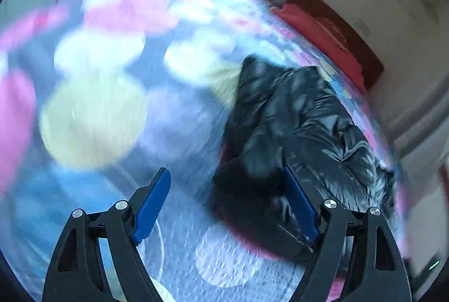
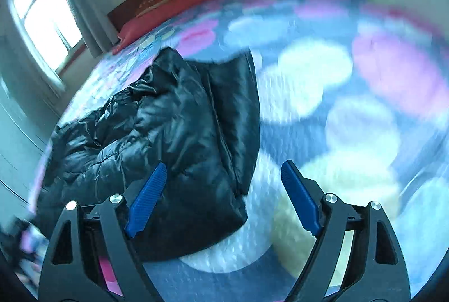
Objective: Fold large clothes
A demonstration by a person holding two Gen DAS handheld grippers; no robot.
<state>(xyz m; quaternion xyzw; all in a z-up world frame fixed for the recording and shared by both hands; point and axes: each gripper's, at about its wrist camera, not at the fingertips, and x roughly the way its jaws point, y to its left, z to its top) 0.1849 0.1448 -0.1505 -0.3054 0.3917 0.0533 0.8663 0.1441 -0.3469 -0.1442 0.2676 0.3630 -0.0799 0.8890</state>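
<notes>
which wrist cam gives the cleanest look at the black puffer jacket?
Right wrist. The black puffer jacket fills the left half there, its folded edge and quilting fairly sharp, only the left finger of the open right gripper overlapping it. Left wrist view shows it smaller, off to the right, blurrier, partly behind a finger.

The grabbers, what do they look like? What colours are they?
Both look the same. The left gripper and the right gripper each have two black plastic arms shaped like a wide V, with triangle-shaped holes cut in them. Shiny silver round bolts sit at the joints. The jaws carry bright blue ribbed pads. No cables, labels or sleeves show.
</notes>
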